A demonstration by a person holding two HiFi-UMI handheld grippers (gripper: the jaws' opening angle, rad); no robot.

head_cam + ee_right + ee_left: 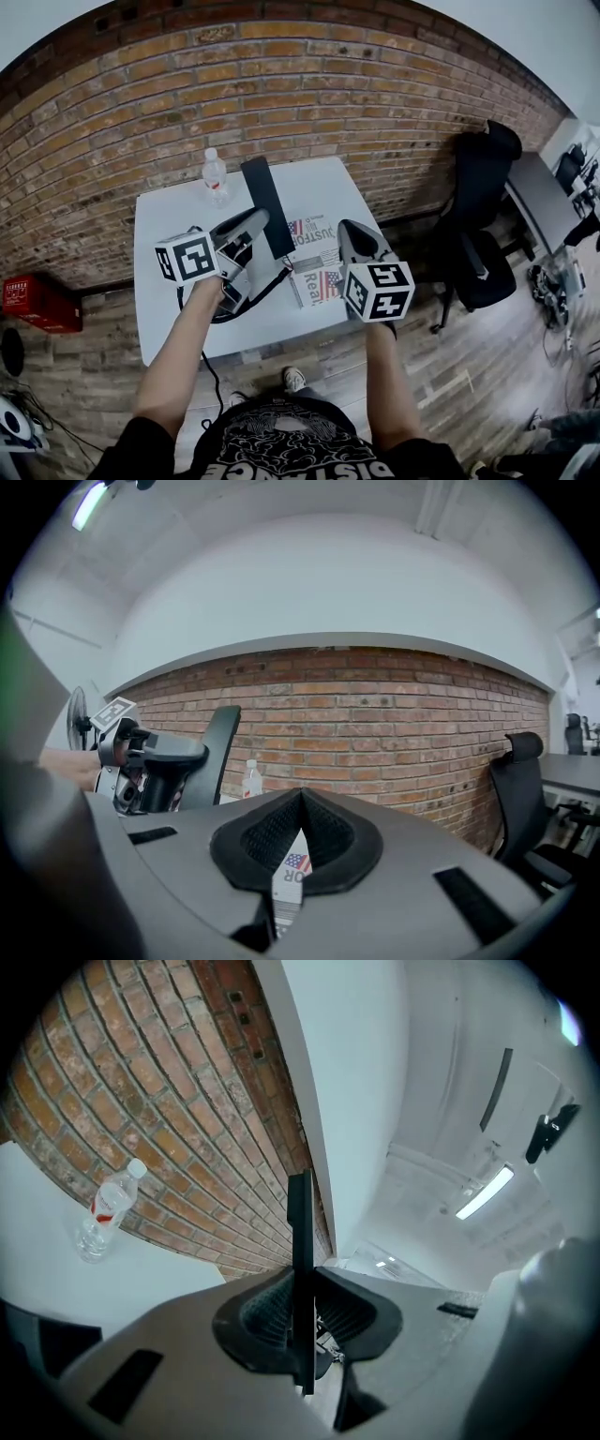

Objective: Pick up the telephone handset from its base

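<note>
The handset (267,202) is a flat black slab lifted off the white table (164,220). My left gripper (255,225) is shut on its lower part. In the left gripper view the handset (300,1232) stands edge-on, clamped between the pads of the left gripper (302,1293). A black cord (246,309) loops down from it to the table; the base is hidden under my left hand. My right gripper (349,230) hovers to the right of the handset with its jaws together and nothing in them. The right gripper view shows the right gripper (300,803), with the left gripper (141,752) and handset (217,752) at its left.
A clear water bottle (215,174) stands at the table's back left, close to the brick wall. A printed leaflet with flag marks (314,261) lies between the grippers. A black office chair (483,216) stands right of the table. A red box (37,302) sits on the floor at left.
</note>
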